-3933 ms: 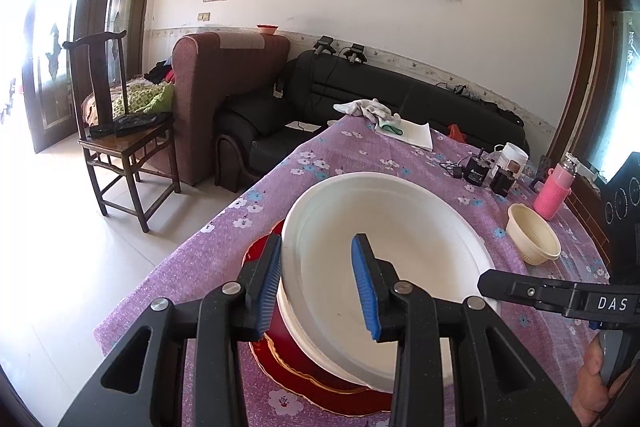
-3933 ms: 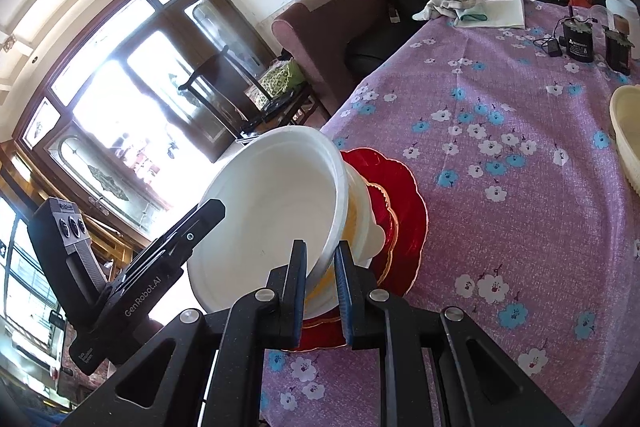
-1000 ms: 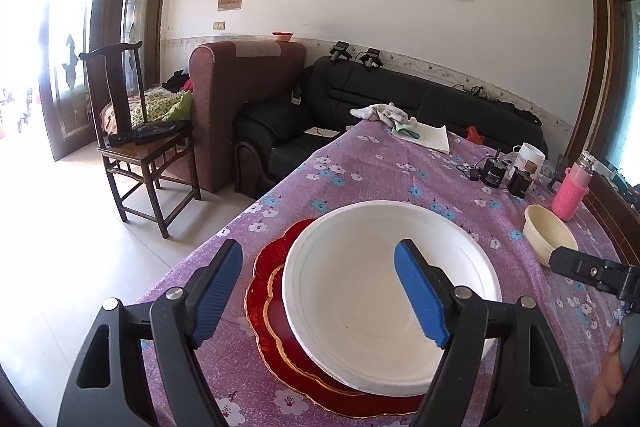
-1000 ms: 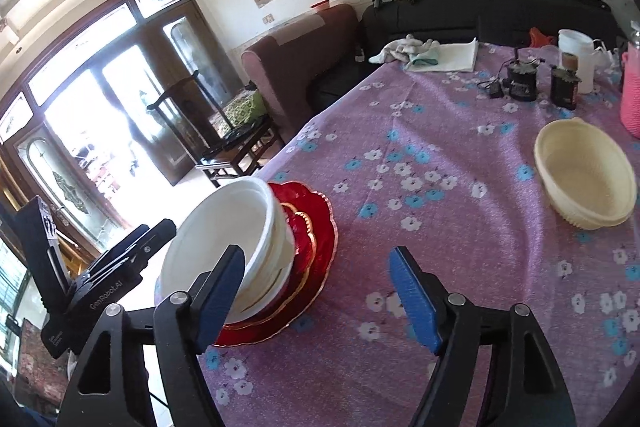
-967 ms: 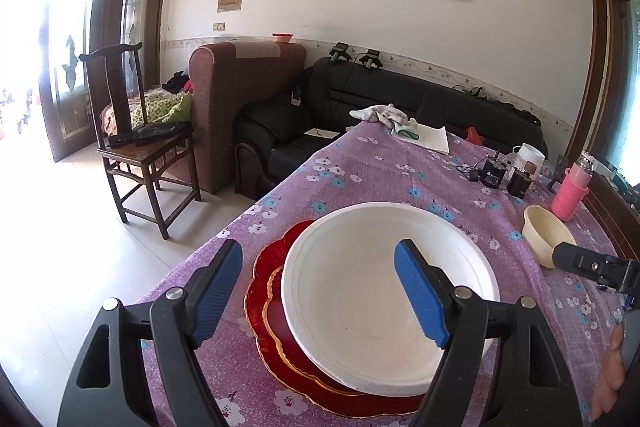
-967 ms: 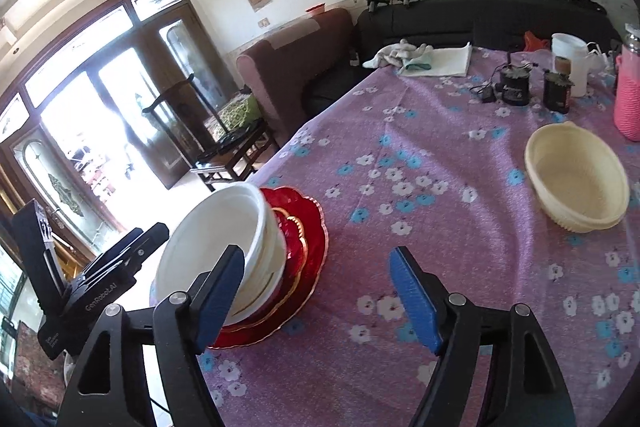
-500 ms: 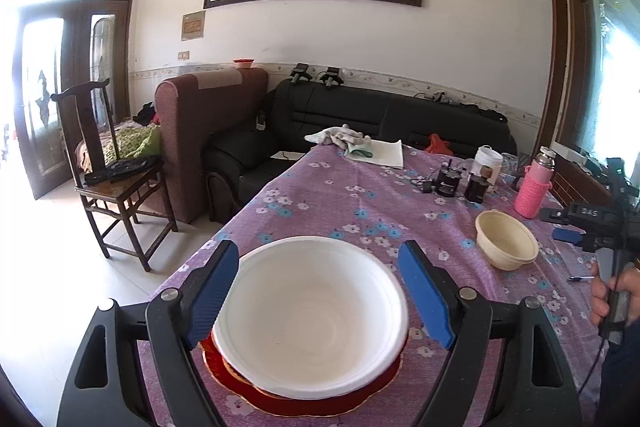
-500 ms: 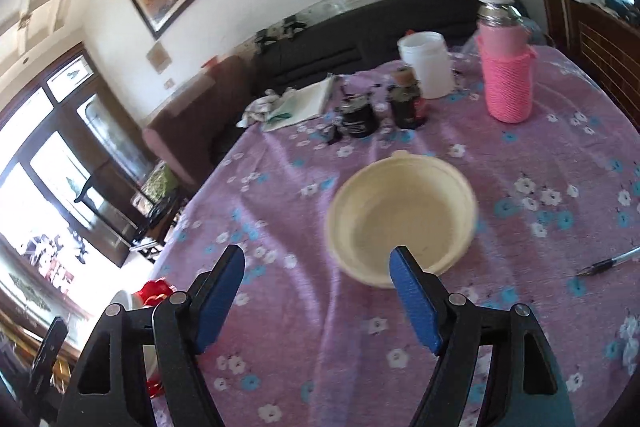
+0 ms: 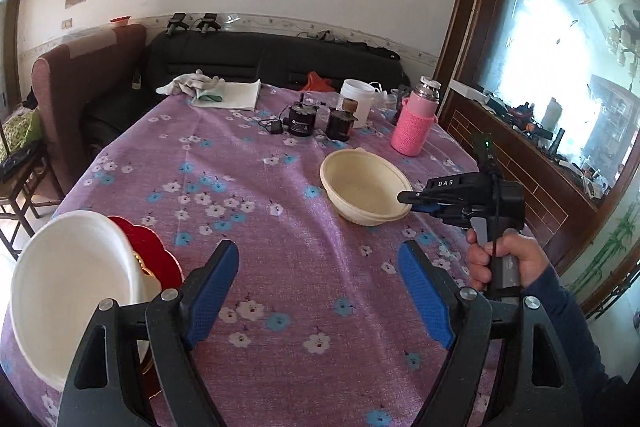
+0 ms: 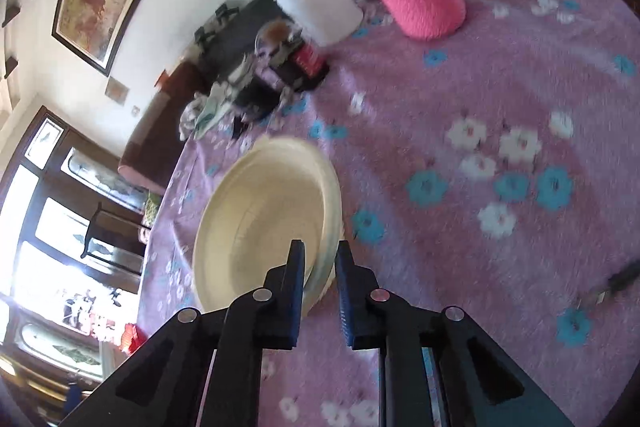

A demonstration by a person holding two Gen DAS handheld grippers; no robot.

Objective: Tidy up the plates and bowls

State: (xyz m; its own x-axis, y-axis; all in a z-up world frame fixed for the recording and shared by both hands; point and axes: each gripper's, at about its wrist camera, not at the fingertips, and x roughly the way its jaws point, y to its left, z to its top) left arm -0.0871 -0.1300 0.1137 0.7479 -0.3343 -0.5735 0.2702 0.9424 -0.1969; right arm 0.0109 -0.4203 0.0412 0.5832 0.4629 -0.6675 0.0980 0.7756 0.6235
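While the left claw (image 9: 320, 291) gapes empty, the right claw (image 10: 320, 259) has just closed, pinching the cream bowl's (image 10: 256, 223) rim.

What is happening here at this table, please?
A person is tidying dishes with two handheld grippers. The right gripper has just been closing on the rim of the cream bowl. The left gripper is open and empty. The white bowl already sits on the red plates.

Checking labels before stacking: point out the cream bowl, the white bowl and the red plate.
cream bowl (image 9: 366, 187), left wrist view, inner wall.
white bowl (image 9: 68, 279), left wrist view, inside surface.
red plate (image 9: 154, 253), left wrist view, scalloped rim right of the white bowl.
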